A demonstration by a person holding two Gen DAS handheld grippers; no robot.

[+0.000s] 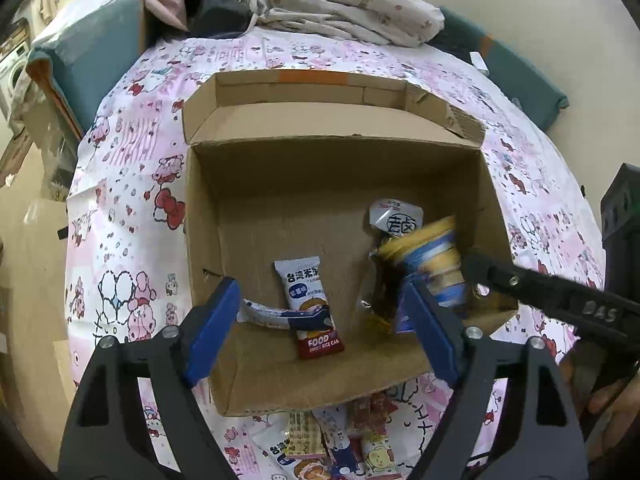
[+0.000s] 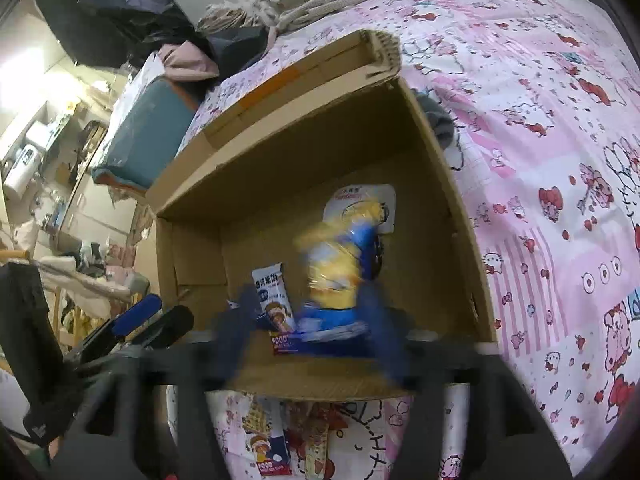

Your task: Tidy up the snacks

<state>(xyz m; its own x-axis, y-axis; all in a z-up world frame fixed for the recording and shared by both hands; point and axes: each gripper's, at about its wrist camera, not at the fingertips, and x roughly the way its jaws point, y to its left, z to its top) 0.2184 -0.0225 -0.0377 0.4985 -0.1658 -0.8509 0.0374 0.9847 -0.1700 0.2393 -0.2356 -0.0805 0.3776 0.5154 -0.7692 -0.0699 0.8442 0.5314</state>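
- On the bed (image 1: pixel 132 148), spread with a pink cartoon-print sheet, sits an open cardboard box (image 1: pixel 312 184) with its far flap folded back.
- Inside the box, a white-and-blue rice cake packet (image 1: pixel 304 292) lies on the floor near the front, over the top of a red packet (image 1: pixel 320 345) printed "FOOD".
- A second blue-and-white packet (image 1: pixel 276 315) lies flat just beside it, running toward the left wall of the box.
- Against the right wall, a white pouch (image 1: pixel 394 216) leans at the back.
- A yellow-and-blue snack bag (image 1: pixel 428 256) shows in front of that pouch, heavily blurred in both views; whether it rests on the box floor or is in the air I cannot tell.
- The left tool (image 1: pixel 320 324) hangs over the front edge of the box with its blue fingers (image 1: pixel 212 328) spread wide and nothing pinched between them.
- The right tool (image 2: pixel 316 340) is smeared by motion blur; its fingers stand apart on either side of the yellow-and-blue bag, and no grip on it shows.
- From the left wrist view, the right tool's black arm reaches in over the box's right front corner.
- Outside the box, more snack packets (image 1: pixel 320 440) lie in a small heap on the sheet just below its front wall.
- Crumpled bedding (image 1: pixel 340 4) is piled at the far end of the bed.
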